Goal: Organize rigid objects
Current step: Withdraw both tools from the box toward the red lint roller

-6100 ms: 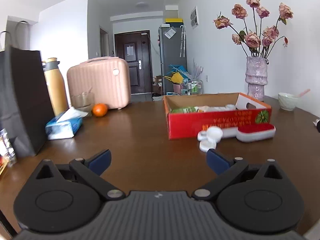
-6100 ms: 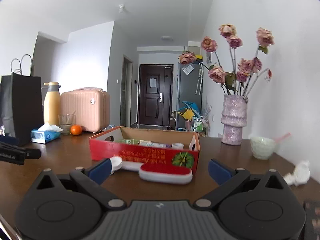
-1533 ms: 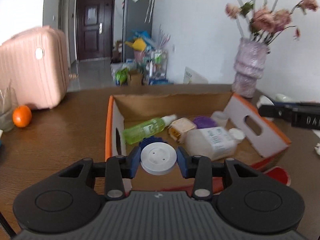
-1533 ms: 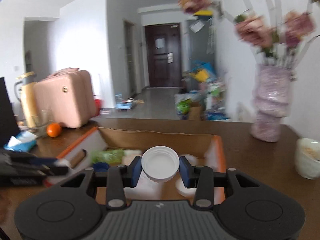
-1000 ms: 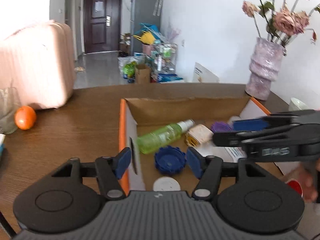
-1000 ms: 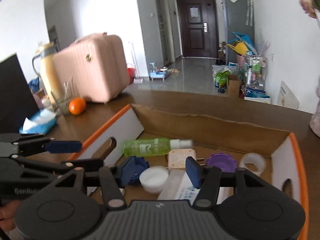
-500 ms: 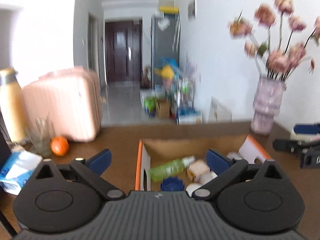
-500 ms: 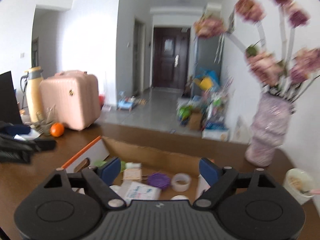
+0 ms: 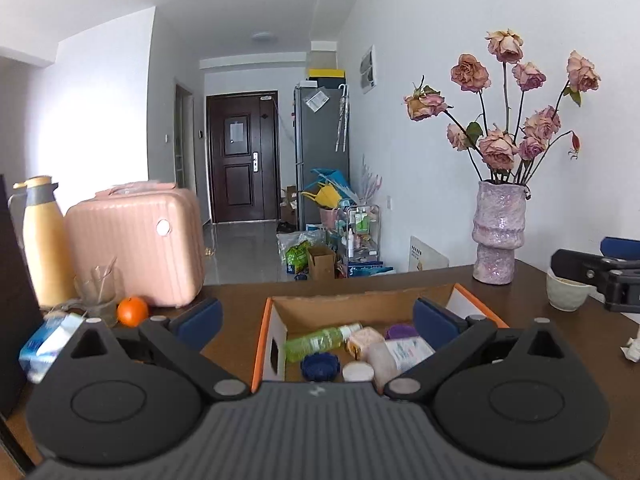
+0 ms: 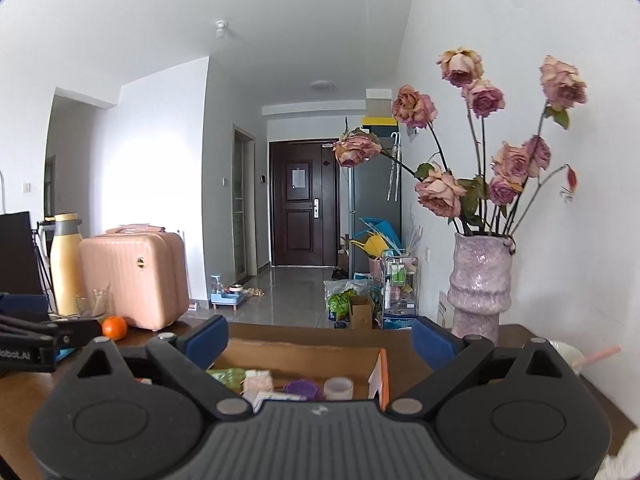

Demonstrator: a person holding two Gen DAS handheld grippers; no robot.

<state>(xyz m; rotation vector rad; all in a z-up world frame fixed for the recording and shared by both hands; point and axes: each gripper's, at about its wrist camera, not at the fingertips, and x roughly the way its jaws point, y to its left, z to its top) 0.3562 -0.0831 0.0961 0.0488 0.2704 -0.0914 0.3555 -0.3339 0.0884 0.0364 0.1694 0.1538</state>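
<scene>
The left claw is shown with its jaws spread to their widest; nothing is held or touched, and the cardboard box is seen beyond and below the gap between the two blue pads. The right claw is shown with its jaws opening, nearly fully apart; nothing lies between them and nothing is touched. Each claw is also caught at the edge of the other's view.

The box, orange-rimmed and open-topped, is set on the dark wooden bench, and the task's things are gathered inside it. From the left wrist view the following are counted in the box: one green bottle lying on its side, one blue cap, one white cap, one purple lid, one small tan packet and one pale labelled bottle. One roll of clear tape is added by the right wrist view.

Outside the box, on the bench, are counted: one orange, one pink case, one yellow flask, one glass, one tissue pack, one vase of dried roses and one small bowl. The far part of the box floor is hidden by the claw bodies.
</scene>
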